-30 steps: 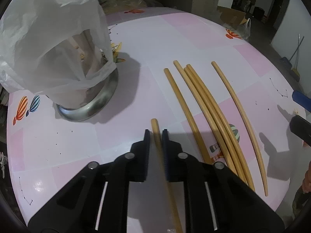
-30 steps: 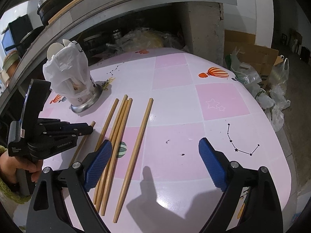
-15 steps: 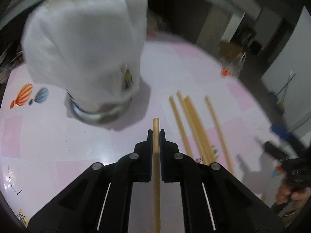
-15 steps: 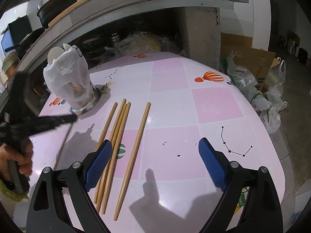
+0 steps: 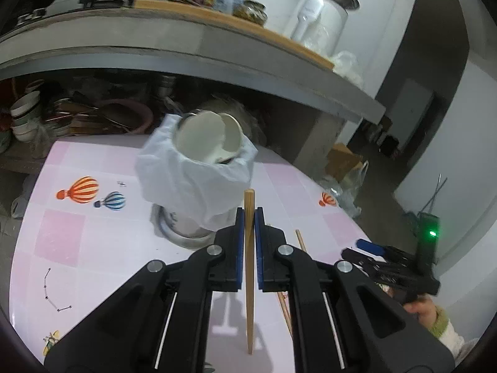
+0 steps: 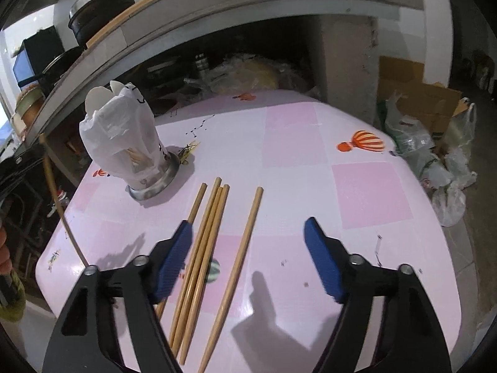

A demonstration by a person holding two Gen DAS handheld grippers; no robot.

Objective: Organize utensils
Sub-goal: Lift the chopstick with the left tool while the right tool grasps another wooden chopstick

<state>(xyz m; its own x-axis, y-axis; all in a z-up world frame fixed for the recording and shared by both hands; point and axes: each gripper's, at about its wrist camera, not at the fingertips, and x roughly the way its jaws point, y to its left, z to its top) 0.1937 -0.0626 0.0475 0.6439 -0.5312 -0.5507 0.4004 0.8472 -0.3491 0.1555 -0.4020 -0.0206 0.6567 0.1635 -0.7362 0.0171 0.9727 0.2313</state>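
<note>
While my left gripper (image 5: 249,217) clamps one long tan wooden chopstick (image 5: 249,267) between its blue pads, that stick runs straight up the centre of the left wrist view, its blunt tip just below the steel utensil holder wrapped in a white plastic bag (image 5: 198,186). White spoon bowls (image 5: 200,138) crowd the holder's mouth above the tip. Behind the holder, in the upper half of that frame, a grey concrete shelf (image 5: 217,49) overhangs the pink checked tabletop with balloon prints (image 5: 62,233).

My right gripper (image 6: 248,248) hangs wide open with nothing between its blue pads, low in the centre of the right wrist view. Four more tan chopsticks (image 6: 211,233) lie flat on the tabletop beneath it, three close together and one apart to the right. At the left edge of that frame the held chopstick shows as a thin slanted line. Plastic bags and a cardboard box (image 6: 413,99) sit beyond the table's right edge.
</note>
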